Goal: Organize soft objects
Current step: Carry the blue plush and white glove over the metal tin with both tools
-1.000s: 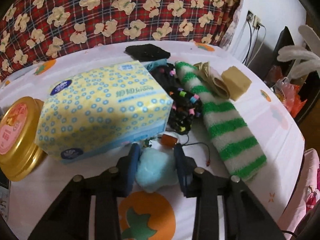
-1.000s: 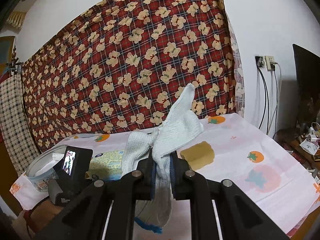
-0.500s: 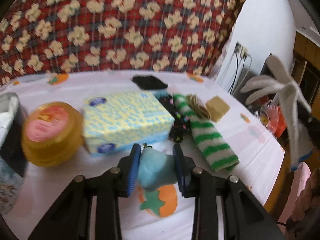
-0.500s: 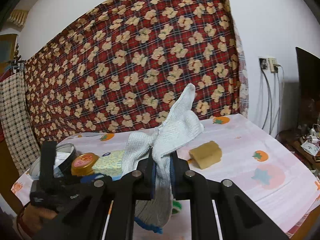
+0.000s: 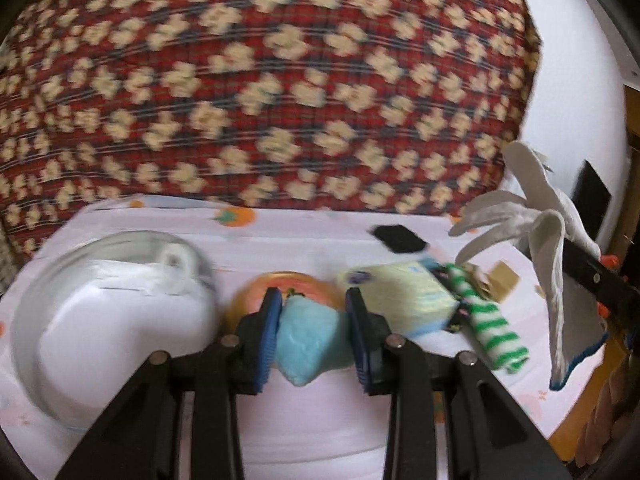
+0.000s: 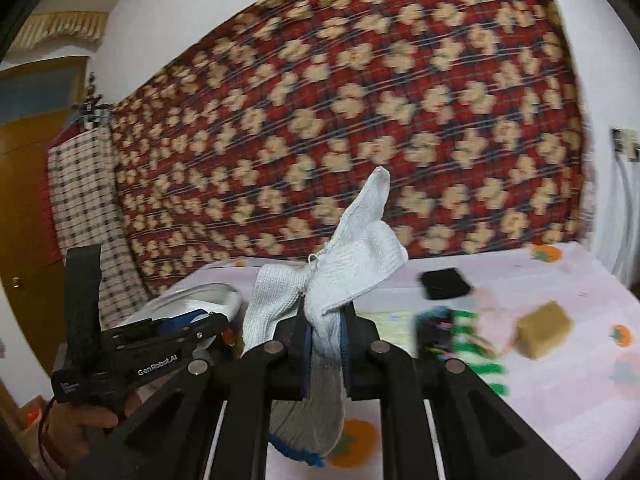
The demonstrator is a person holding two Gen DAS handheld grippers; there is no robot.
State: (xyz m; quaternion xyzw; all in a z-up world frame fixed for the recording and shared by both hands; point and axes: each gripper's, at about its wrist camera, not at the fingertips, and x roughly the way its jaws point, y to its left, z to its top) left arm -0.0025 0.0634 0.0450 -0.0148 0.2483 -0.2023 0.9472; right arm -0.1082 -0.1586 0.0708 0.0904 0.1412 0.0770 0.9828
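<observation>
Left gripper (image 5: 314, 336): jaws clamped on pale-blue fluffy plush toy (image 5: 310, 340). Right gripper (image 6: 325, 346): jaws clamped on white knitted glove (image 6: 352, 272). Green-striped sock (image 5: 486, 326), tan sponge block (image 6: 544, 328) beyond jaws, unsorted on bench (image 5: 304, 424); clear plastic tub (image 5: 108, 320) left of left jaws, likely destination.

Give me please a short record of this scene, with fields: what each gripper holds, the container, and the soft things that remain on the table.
left gripper: shut on the light blue plush toy
right gripper: shut on the white knit glove, cuff hanging down
container: clear bowl at the table's left, something white inside, too blurred to name
soft things on table: green-striped sock, black beaded item, black cloth, tan sponge
other things: yellow tissue pack, round golden tin
surface: pink tablecloth with orange fruit print
</observation>
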